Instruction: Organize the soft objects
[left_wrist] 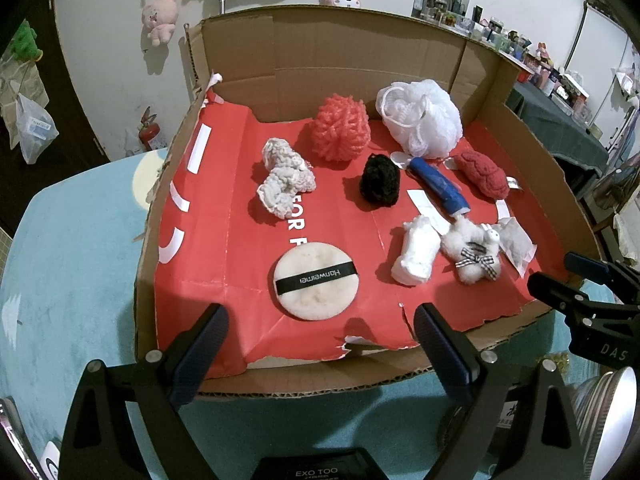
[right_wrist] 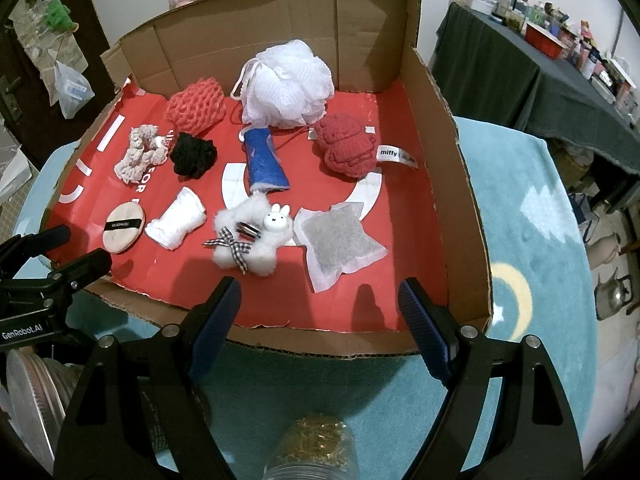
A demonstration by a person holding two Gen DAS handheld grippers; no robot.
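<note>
Left wrist view looks down into a shallow cardboard box (left_wrist: 340,52) lined with torn red paper (left_wrist: 224,240), standing on a pale blue rug (left_wrist: 72,248) printed with a cream moon. The left gripper (left_wrist: 320,344) hangs over the box's near edge at 6 o'clock, jaws spread wide with nothing between them. The right gripper (right_wrist: 320,316) is likewise released and empty at the near edge; from the left camera it shows at 3 o'clock.

The soft things lie scattered on the red lining. A round powder puff (left_wrist: 316,280) with a black band sits nearest, toward 6 o'clock. A white crocheted scrunchie (left_wrist: 286,182) lies at 10 o'clock, a black scrunchie (left_wrist: 380,180) near the centre, a coral knitted pouf (left_wrist: 340,128) at 12 o'clock and a white mesh bath pouf (left_wrist: 420,120) at 1 o'clock against the back wall. A blue roll (left_wrist: 438,184) lies just right of the black scrunchie, with a red knitted toy (left_wrist: 480,174) beyond it at 2 o'clock. At 4 o'clock sit a white cloth bundle (left_wrist: 416,252), a fluffy white hair clip (left_wrist: 476,252) with a checked bow, and a flat sachet (right_wrist: 340,240).

Behind the box a white wall (left_wrist: 112,60) carries a hanging pink plush (left_wrist: 160,16). At 2 o'clock a table draped in dark cloth (right_wrist: 520,80) holds crowded small items.
</note>
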